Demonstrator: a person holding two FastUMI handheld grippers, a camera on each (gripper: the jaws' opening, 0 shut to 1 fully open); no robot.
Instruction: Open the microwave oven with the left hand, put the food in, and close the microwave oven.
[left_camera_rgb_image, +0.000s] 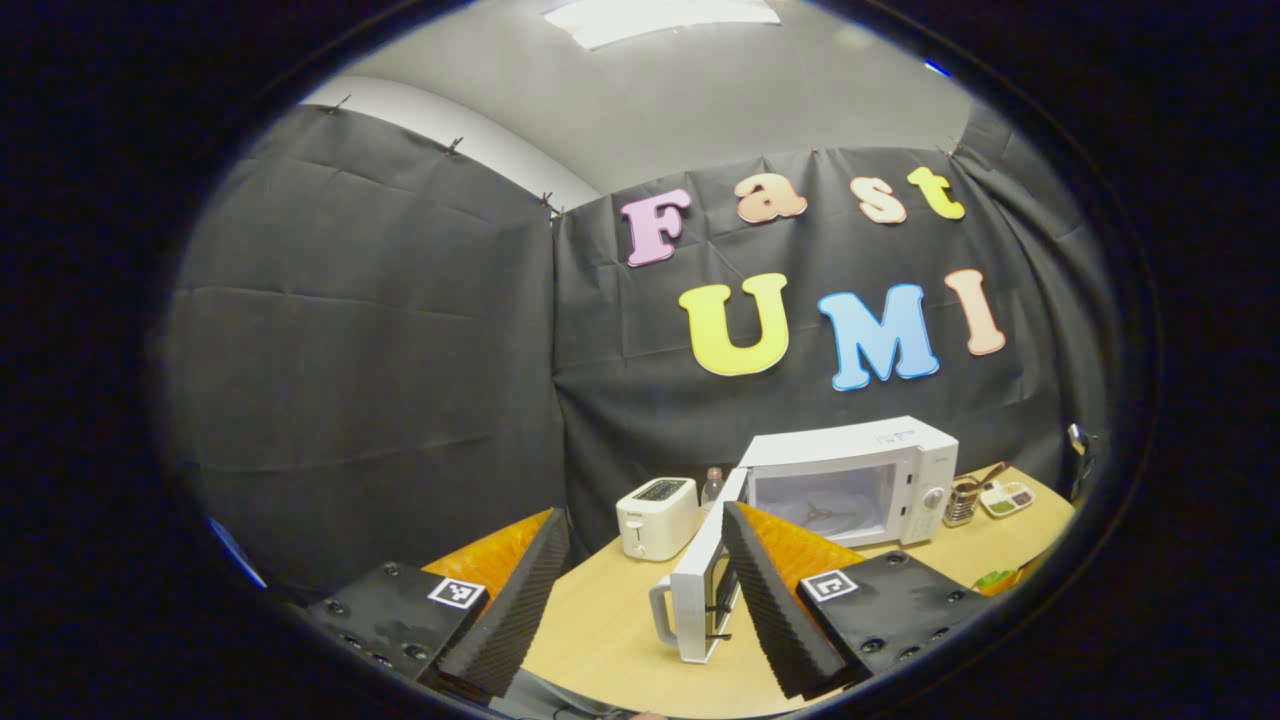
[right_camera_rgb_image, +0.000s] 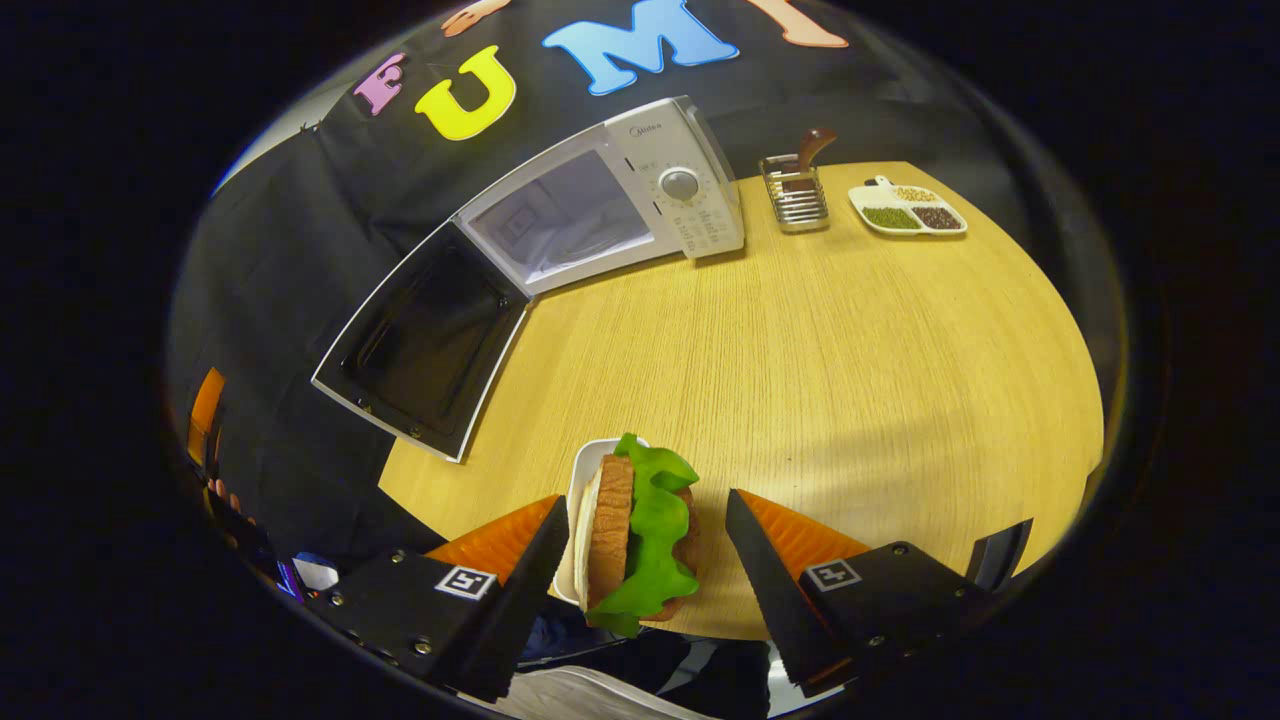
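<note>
**Microwave door stands wide open, sandwich waits at the table's near edge**

The wooden table (right_camera_rgb_image: 820, 340) takes up the middle and right of the right gripper view, curving away toward the black cloth wall. At the upper centre of that view sits the white microwave oven (right_camera_rgb_image: 640, 190), its cavity pale and lit, its dial panel on the right side. Its door (right_camera_rgb_image: 425, 345) is swung fully out to the lower left, dark inner face showing. In the left gripper view the same microwave oven (left_camera_rgb_image: 850, 480) sits right of centre, and the door (left_camera_rgb_image: 700, 590) juts toward the camera edge-on, its handle at the lower centre of the frame.

A white toaster (left_camera_rgb_image: 655, 517) stands left of the microwave in the left gripper view, with a small bottle (left_camera_rgb_image: 712, 485) just behind it. To the right of the oven are a wire rack (right_camera_rgb_image: 795, 195) and, farther right, a divided dish of grains (right_camera_rgb_image: 908, 212).

At the bottom centre of the right gripper view the sandwich (right_camera_rgb_image: 640, 530), bread with green lettuce, lies on a small white plate (right_camera_rgb_image: 578, 480) near the table's front edge. The right gripper (right_camera_rgb_image: 640, 545) has its fingers spread apart on either side of the sandwich, whether touching it I cannot tell. The left gripper (left_camera_rgb_image: 645, 550) also has its fingers spread wide, holding nothing, with the door's edge just beside its right finger.
</note>
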